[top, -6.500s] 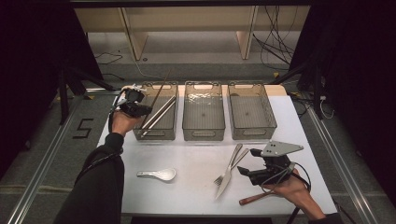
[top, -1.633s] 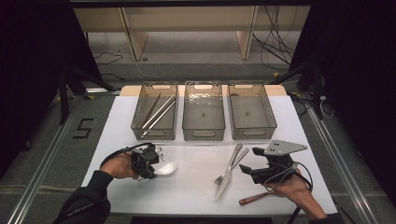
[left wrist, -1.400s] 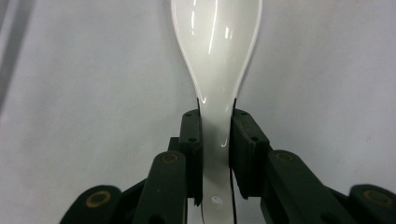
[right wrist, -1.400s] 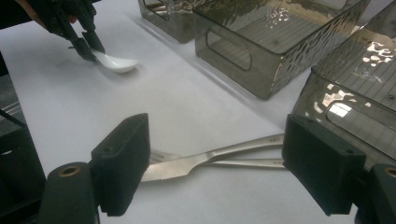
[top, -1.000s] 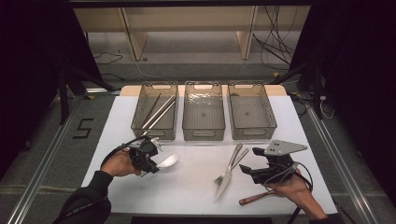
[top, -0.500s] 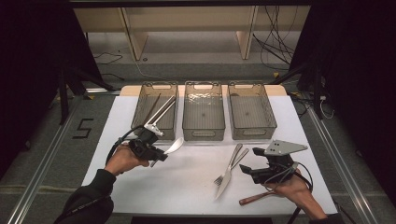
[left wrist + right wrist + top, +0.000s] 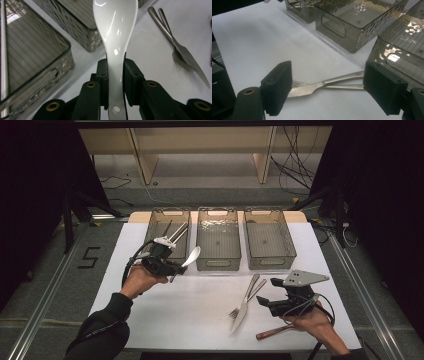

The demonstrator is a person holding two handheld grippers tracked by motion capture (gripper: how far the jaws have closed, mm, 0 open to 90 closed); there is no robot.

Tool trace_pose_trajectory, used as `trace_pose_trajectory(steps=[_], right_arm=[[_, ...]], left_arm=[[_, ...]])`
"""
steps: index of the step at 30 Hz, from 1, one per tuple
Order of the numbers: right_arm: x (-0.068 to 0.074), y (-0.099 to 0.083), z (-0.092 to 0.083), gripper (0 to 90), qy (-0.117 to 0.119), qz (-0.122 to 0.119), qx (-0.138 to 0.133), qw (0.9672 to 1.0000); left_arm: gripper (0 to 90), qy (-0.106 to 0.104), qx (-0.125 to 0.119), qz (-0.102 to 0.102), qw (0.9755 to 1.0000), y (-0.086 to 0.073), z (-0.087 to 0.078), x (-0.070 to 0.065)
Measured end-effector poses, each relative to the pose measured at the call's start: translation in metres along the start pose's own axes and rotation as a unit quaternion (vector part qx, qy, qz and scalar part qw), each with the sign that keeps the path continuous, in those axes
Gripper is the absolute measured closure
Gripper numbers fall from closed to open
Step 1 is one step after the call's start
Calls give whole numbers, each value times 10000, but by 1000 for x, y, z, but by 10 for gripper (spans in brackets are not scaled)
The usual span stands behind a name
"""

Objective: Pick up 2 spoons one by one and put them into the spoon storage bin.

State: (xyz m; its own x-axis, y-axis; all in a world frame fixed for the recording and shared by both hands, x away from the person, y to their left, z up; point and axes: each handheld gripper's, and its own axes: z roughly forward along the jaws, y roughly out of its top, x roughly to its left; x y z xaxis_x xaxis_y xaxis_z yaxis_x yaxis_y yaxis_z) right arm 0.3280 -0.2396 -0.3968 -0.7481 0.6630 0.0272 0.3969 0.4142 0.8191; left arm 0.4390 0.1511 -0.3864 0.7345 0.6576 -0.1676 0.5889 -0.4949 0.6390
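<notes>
The white spoon [image 7: 190, 256] is off the worktop [image 7: 200, 320] now, where a second and a half ago it lay flat at lower left of the high view. It hangs left of centre in that frame, its bowl close to the gap between the left bin [image 7: 166, 233] and the middle bin [image 7: 218, 237]. The left tongs [image 7: 170, 266] are clamped on its handle; the left gripper view shows both black pads pressed against the shaft, bowl pointing away. Since the left bin already holds long metal utensils [image 7: 176, 234], the lift suggests the spoon is headed for one of the bins, probably the middle one. The right tongs [image 7: 266, 302] have not moved at lower right: they gape wide, holding nothing, just beside the crossed knife [image 7: 246, 303] and fork [image 7: 244, 297].
</notes>
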Motion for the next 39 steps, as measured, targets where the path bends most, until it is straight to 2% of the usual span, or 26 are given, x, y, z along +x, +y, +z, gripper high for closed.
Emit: trace_pose_trajectory(steps=[11,18,22,39], right_arm=[[-1,0,0,244,-3,19,-4,10000],[-1,0,0,245,3,18,-8,10000],[-1,0,0,245,8,11,-10,10000],[-2,-1,-1,244,25,25,-5,10000]], left_arm=[[755,61,-380,-129,9992,32,9,3],[756,102,-468,-77,9988,52,18,1],[756,161,-580,-140,9981,62,23,2],[757,296,-615,-248,9974,99,50,9]])
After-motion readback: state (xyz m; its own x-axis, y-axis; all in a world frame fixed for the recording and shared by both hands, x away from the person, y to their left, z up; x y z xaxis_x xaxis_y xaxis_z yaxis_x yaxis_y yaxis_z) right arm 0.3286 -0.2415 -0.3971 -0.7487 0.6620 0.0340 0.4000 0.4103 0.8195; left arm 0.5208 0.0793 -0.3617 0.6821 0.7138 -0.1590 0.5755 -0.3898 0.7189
